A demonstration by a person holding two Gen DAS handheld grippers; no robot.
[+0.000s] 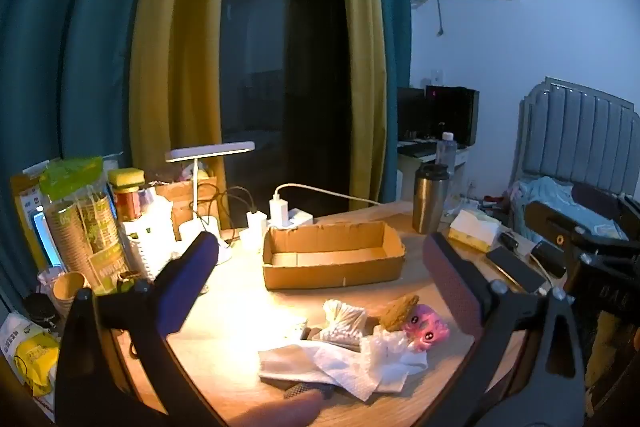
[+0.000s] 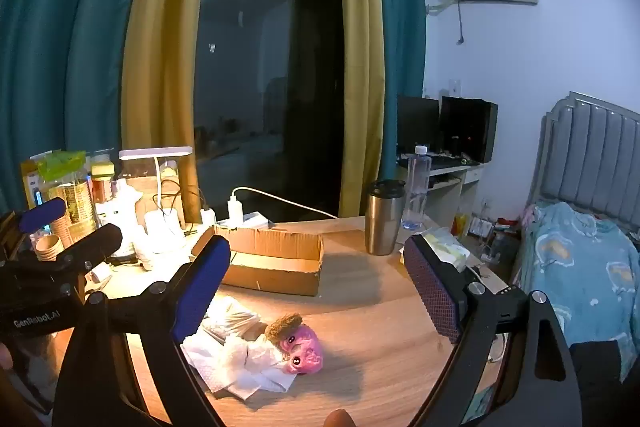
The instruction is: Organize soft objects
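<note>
On the table (image 1: 240, 327), pink toy (image 1: 425, 327) facing camera, grippers (image 2: 316, 279) spread.

Left tongs (image 1: 320, 267) spread wide, empty, above tabletop (image 1: 240, 327). Pink plush toy (image 1: 426, 327), cotton swabs (image 1: 344, 319), white tissues (image 1: 344, 367) piled near open cardboard box (image 1: 332, 259).
</note>
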